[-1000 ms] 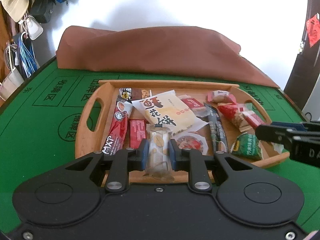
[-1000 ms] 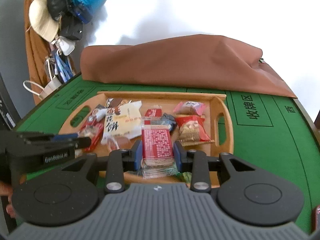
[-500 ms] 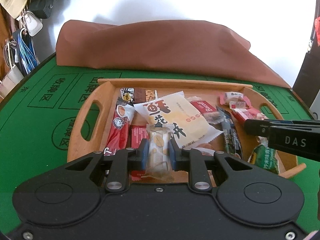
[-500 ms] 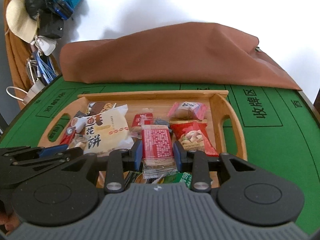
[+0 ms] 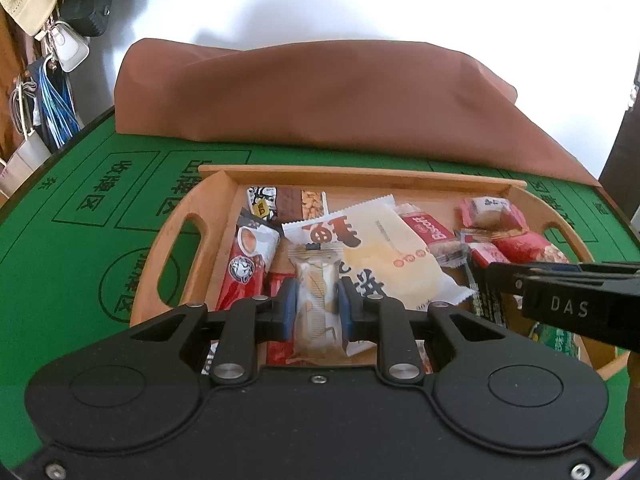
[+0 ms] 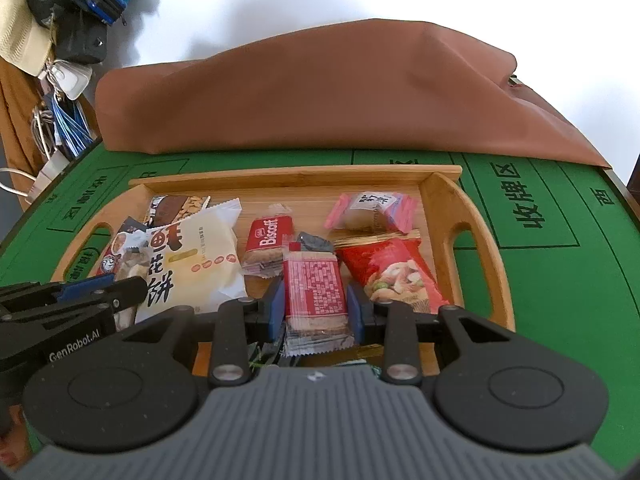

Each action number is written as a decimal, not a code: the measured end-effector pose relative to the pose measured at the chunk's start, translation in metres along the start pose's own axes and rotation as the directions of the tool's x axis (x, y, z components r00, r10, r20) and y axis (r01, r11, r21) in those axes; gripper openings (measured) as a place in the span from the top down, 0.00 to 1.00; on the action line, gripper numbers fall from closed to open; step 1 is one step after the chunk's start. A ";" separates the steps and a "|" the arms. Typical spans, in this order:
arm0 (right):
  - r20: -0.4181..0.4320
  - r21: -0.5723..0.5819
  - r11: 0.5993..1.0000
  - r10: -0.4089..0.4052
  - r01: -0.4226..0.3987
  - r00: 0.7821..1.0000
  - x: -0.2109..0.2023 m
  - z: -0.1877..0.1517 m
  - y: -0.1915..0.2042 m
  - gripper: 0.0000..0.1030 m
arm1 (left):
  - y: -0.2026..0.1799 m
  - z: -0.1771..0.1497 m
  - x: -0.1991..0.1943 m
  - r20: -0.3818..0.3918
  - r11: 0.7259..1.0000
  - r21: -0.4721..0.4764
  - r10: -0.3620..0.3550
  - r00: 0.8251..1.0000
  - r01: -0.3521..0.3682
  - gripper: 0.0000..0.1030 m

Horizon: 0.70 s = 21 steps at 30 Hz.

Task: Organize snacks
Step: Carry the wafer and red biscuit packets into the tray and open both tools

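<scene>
A wooden tray (image 5: pixel 176 256) with handle cut-outs lies on the green table and holds several snack packets; it also shows in the right wrist view (image 6: pixel 492 272). My left gripper (image 5: pixel 317 306) is shut on a clear-wrapped beige biscuit packet (image 5: pixel 316 300), held over the tray's near left part. My right gripper (image 6: pixel 315 306) is shut on a red printed clear-wrapped biscuit packet (image 6: pixel 314 292), held over the tray's near middle. In the tray lie a big white cake packet (image 5: pixel 384 252), a red Biscoff packet (image 6: pixel 264 240), a red nut packet (image 6: pixel 396 276) and a pink packet (image 6: pixel 372 208).
A brown cloth-covered heap (image 5: pixel 320 96) lies across the table behind the tray. Bags and hats (image 5: pixel 60 8) hang at the far left. The green felt (image 6: pixel 560 300) has printed boxes and characters. The right gripper's body (image 5: pixel 568 300) crosses the left wrist view's right side.
Both grippers have moved forward and lower over the tray, each still holding its packet. The tray looms larger in both views.
</scene>
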State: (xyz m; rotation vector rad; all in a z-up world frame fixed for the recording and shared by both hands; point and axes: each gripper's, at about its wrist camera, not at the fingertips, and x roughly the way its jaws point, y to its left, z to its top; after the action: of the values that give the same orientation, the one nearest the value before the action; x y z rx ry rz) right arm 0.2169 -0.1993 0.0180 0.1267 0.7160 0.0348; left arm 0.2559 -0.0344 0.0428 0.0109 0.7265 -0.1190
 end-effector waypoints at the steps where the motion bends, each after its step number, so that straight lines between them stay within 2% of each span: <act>1: -0.001 0.000 1.000 -0.002 0.002 1.000 0.001 0.001 0.000 0.63 | 0.000 0.001 0.001 0.001 1.000 -0.001 0.001 1.000 -0.001 0.78; 18: -0.011 0.004 1.000 -0.009 0.009 1.000 0.009 0.000 0.000 0.62 | 0.000 0.000 0.002 0.011 1.000 0.006 0.003 1.000 -0.003 0.78; 21: -0.011 0.006 1.000 0.002 -0.002 1.000 0.008 0.000 -0.001 0.58 | 0.000 -0.001 0.002 0.011 1.000 0.007 0.004 1.000 -0.005 0.77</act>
State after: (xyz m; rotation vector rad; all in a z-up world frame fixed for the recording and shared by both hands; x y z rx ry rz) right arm 0.2227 -0.2000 0.0123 0.1327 0.7271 0.0351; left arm 0.2567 -0.0350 0.0412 0.0186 0.7153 -0.1173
